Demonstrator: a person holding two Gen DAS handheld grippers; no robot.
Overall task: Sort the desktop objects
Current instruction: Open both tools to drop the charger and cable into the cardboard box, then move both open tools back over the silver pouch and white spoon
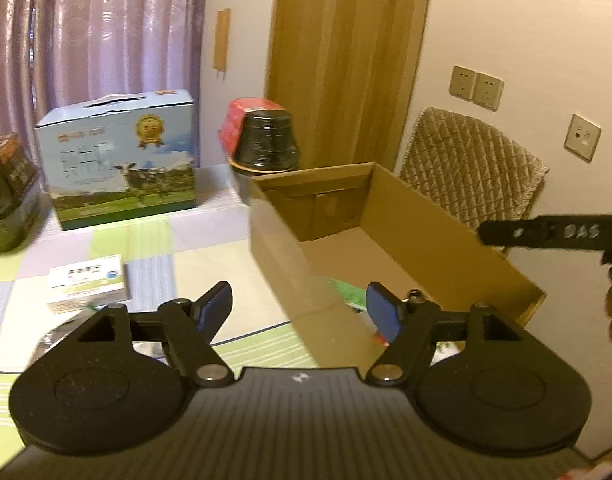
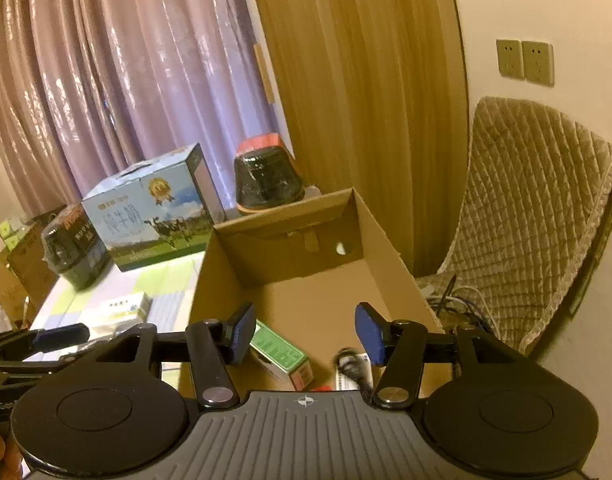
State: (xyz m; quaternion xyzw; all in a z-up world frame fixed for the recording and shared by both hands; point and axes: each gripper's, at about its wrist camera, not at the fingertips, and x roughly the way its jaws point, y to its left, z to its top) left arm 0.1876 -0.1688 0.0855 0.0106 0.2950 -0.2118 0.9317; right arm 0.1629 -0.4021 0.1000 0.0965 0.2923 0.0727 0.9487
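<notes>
An open cardboard box (image 1: pixel 282 248) stands on the table. My left gripper (image 1: pixel 300 310) is open over its near left wall, with nothing between the fingers. My right gripper (image 2: pixel 308 334) is open above the cardboard box (image 2: pixel 290 256), also holding nothing. Inside lie a green packet (image 2: pixel 280 350), a black cable bundle (image 2: pixel 348 360) and a white item partly hidden by the gripper. The green packet (image 1: pixel 350 292) shows past the box wall in the left wrist view. A small white and green box (image 1: pixel 88 288) lies on the cloth, left of the cardboard box.
A milk carton case (image 1: pixel 118 160), a black jar with a red lid (image 1: pixel 266 140) and a dark package (image 1: pixel 6 192) stand at the back of the checked tablecloth (image 1: pixel 194 248). A quilt-covered chair (image 2: pixel 526 216) is at the right, with cables beneath.
</notes>
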